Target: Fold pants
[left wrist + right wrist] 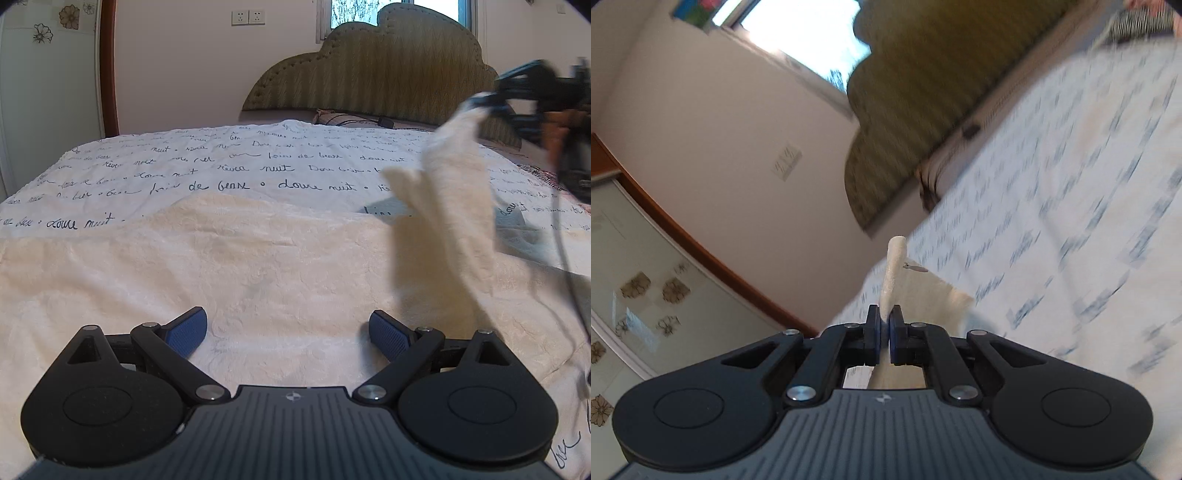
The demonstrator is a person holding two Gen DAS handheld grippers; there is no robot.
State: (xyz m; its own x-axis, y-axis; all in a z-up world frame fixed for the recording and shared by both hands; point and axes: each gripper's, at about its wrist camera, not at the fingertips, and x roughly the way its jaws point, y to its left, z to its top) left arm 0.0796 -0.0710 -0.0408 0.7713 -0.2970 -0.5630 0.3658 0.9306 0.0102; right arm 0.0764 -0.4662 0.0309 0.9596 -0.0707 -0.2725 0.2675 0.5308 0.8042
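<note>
Cream fleece pants [229, 266] lie spread across the bed in the left wrist view. My left gripper [287, 332] is open, its blue pads just above the fabric, holding nothing. My right gripper [491, 101] is at the upper right in that view, shut on one end of the pants and lifting it, so a strip of fabric [447, 206] hangs down from it. In the right wrist view the right gripper [884, 332] is shut on the cream pants edge [894, 273], which sticks up between the pads. That view is tilted and blurred.
The bed has a white bedspread with dark script writing [221, 162]. A padded olive headboard [380, 74] and a pillow [343, 117] stand at the far end. A black cable [561, 236] hangs from the right gripper. A wood-framed wardrobe [48, 92] is at left.
</note>
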